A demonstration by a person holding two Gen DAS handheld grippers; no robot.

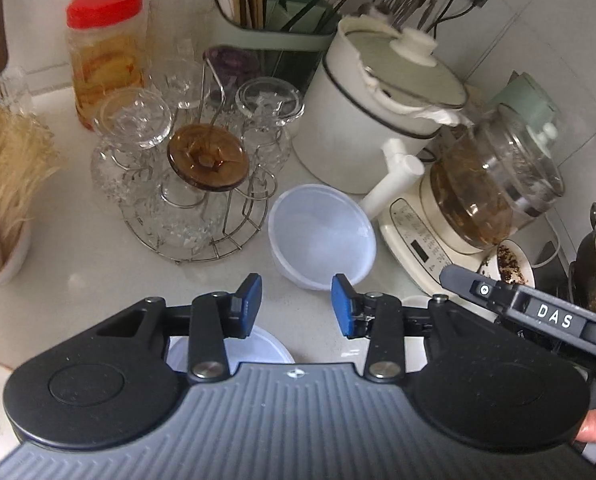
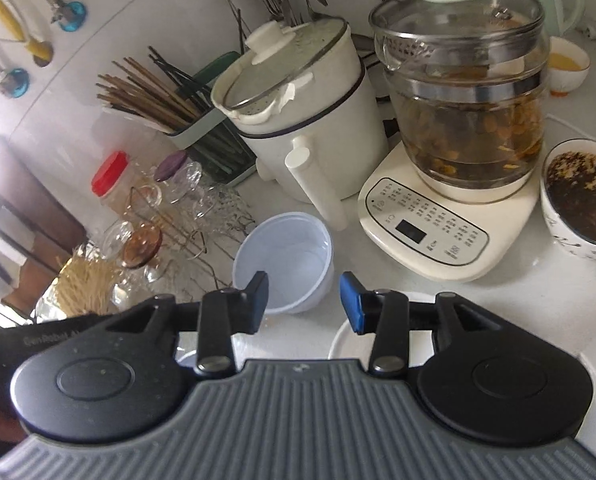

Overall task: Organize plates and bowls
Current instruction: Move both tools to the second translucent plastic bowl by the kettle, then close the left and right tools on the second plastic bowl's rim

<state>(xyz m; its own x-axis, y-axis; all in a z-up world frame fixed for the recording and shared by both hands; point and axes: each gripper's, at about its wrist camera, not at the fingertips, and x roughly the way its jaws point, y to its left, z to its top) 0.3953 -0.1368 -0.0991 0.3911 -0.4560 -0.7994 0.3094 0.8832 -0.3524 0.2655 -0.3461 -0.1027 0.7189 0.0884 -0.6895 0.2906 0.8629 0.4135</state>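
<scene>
Two grippers point down at the clear plastic bowl (image 1: 324,236) on the white counter (image 1: 78,276), beside the glass rack (image 1: 186,184). Your left gripper (image 1: 296,306) and right gripper (image 2: 304,300) are both open and empty. Slide one pad inside the rim, then squeeze gently.

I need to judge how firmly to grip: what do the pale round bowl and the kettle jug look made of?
Pale bowl: probably thin plastic, translucent and frosted, bluish white, with a matte sheen. Kettle jug: looks like clear glass, glossy; the brown contents show through, and a metal band rings it.
</scene>
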